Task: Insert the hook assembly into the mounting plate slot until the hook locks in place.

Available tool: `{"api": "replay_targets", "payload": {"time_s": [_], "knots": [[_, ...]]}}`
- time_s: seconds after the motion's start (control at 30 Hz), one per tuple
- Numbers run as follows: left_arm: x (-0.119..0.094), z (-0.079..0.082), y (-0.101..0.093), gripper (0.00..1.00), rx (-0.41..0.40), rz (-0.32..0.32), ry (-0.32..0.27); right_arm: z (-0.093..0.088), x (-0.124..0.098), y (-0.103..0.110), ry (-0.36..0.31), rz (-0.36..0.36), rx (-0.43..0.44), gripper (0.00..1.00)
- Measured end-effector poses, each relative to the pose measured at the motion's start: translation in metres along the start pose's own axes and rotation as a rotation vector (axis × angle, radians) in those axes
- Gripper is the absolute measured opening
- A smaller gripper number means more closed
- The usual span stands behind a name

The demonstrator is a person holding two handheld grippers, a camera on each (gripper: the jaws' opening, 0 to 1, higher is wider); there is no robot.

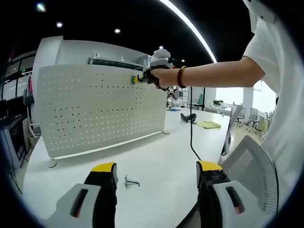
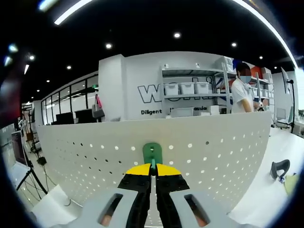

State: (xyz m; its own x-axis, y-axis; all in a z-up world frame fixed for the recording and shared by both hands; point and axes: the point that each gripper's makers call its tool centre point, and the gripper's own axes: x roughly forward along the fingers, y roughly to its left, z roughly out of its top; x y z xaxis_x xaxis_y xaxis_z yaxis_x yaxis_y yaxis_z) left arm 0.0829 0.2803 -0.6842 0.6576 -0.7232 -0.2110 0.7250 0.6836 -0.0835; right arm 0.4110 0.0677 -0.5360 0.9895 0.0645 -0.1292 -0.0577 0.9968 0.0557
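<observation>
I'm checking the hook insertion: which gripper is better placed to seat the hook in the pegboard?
Right. The right gripper is shut on the green hook at the pegboard. The left gripper hangs open, low over the table.

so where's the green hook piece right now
In the right gripper view, the green hook piece is pinched in the right gripper, against the pegboard near its top edge.

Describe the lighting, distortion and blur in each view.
Left gripper view: fisheye bows the perforated panel and ceiling light strip; the window beyond the table is blown out. Right gripper view: the panel's top edge curves, ceiling spots glare, and the right gripper holding the green hook piece looks sharp.
</observation>
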Motion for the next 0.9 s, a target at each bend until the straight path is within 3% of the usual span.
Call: {"api": "replay_targets", "payload": {"time_s": [0.17,0.27,0.4,0.53,0.6,0.9], "knots": [[-0.002,-0.002,0.001,0.70,-0.002,0.007,0.002,-0.002,0.000,0.002,0.000,-0.017,-0.034,0.01],[-0.002,-0.001,0.002,0.70,-0.003,0.008,-0.002,-0.005,0.001,0.003,0.010,-0.005,0.024,0.01],[-0.002,0.000,0.001,0.70,-0.006,0.008,-0.003,-0.006,0.000,0.004,0.023,0.020,-0.030,0.02],[-0.001,0.000,0.000,0.70,-0.003,0.001,-0.001,-0.008,-0.003,0.005,0.031,0.035,-0.032,0.03],[0.000,0.000,-0.001,0.69,0.000,-0.002,0.001,-0.010,-0.004,0.004,0.030,0.038,-0.040,0.09],[0.000,0.001,-0.001,0.69,0.010,-0.005,0.006,-0.018,-0.015,0.001,0.035,0.050,-0.050,0.09]]}}
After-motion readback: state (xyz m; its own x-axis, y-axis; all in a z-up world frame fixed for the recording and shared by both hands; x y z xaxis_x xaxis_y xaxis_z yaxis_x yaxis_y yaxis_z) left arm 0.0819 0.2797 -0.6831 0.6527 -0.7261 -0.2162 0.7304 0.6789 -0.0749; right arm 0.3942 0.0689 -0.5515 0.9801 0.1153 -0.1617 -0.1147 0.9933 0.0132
